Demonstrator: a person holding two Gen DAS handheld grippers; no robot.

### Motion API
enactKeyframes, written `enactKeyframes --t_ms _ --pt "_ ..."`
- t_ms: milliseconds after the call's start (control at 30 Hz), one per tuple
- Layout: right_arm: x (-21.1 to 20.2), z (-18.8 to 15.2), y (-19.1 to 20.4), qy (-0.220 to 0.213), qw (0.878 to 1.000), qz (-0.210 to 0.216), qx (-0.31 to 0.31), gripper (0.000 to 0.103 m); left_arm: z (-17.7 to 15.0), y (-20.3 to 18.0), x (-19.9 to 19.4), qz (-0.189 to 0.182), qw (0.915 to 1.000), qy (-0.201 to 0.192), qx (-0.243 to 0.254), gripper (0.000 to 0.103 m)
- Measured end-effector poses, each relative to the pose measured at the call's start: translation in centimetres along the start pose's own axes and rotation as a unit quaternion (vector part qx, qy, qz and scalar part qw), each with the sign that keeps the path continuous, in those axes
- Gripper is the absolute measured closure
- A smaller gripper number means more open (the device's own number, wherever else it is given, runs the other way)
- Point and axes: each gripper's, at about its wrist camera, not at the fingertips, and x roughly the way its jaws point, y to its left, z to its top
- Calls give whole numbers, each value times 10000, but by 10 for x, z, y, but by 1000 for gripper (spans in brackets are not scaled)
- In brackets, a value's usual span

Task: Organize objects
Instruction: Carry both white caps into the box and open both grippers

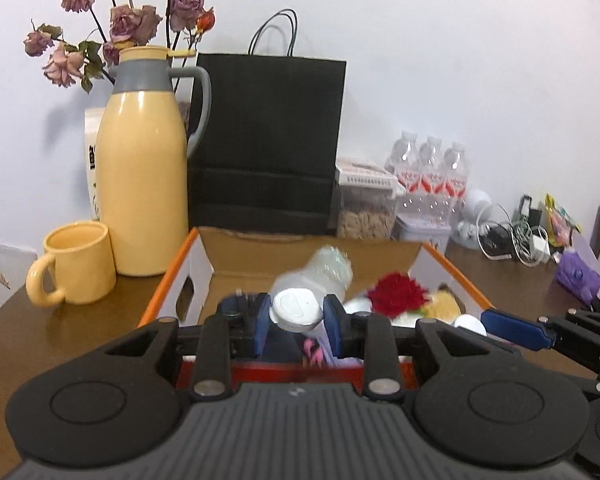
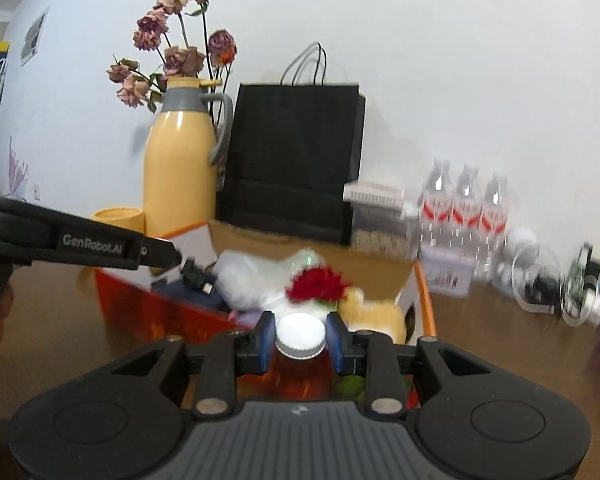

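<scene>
An open cardboard box (image 1: 188, 256) with orange edges sits on the brown table and holds a red flower (image 1: 398, 294), a yellow plush (image 1: 444, 304) and other items. My left gripper (image 1: 296, 316) is shut on the white cap of a clear plastic bottle (image 1: 320, 272) over the box. My right gripper (image 2: 300, 338) is shut on the white ribbed cap of a bottle with orange-red content (image 2: 300, 372) at the box's near edge (image 2: 148, 304). The right gripper's blue finger shows in the left wrist view (image 1: 516, 328).
A yellow thermos jug (image 1: 142, 168) and yellow mug (image 1: 76, 264) stand left of the box. A black paper bag (image 1: 268, 136) stands behind it. A snack container (image 1: 366, 204), water bottles (image 1: 432, 172), cables (image 1: 516, 236) and a purple pouch (image 1: 578, 276) lie to the right.
</scene>
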Motion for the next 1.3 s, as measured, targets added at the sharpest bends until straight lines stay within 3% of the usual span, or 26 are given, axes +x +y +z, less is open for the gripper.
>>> enactKeyframes --t_ms 267,467,700,733,767,800,833,867,900,933,1000,1033,1067,1300 --pt "42 31 -4 -166 9997 -53 177 77 16 7 34 100 9997 -39 -210 73" --pt "71 38 -18 -171 9981 -455 391 77 18 12 60 164 9994 56 -289 74" --pt "97 36 -32 49 9981 -316 519 77 19 14 83 205 9994 184 -231 72" --pt "100 35 -32 106 9982 -261 523 77 18 13 86 216 9994 191 -206 70" --pt "103 35 -33 152 9983 -213 530 76 18 13 87 209 9994 199 -187 59" --pt "104 34 -33 191 9982 -188 539 76 18 13 88 236 9994 201 -179 38" --pt "104 33 -33 224 9981 -179 548 75 18 14 88 309 9992 184 -176 26" --pt "105 33 -33 259 9980 -170 556 67 18 15 88 386 9990 147 -166 8" --pt "105 32 -34 265 9979 -176 572 59 17 15 86 491 9986 61 -159 2" --pt "104 32 -35 253 9977 -218 587 39 17 17 85 606 9980 -14 -185 0" --pt "101 32 -35 230 9974 -326 600 19 19 20 84 631 9977 -23 -264 0" --pt "101 32 -37 234 9973 -293 633 4 19 22 84 624 9975 0 -318 0" --pt "100 32 -37 235 9971 -272 669 0 19 23 85 645 9974 10 -335 0" --pt "97 34 -33 255 9976 -282 587 0 18 22 82 641 9975 9 -282 0"
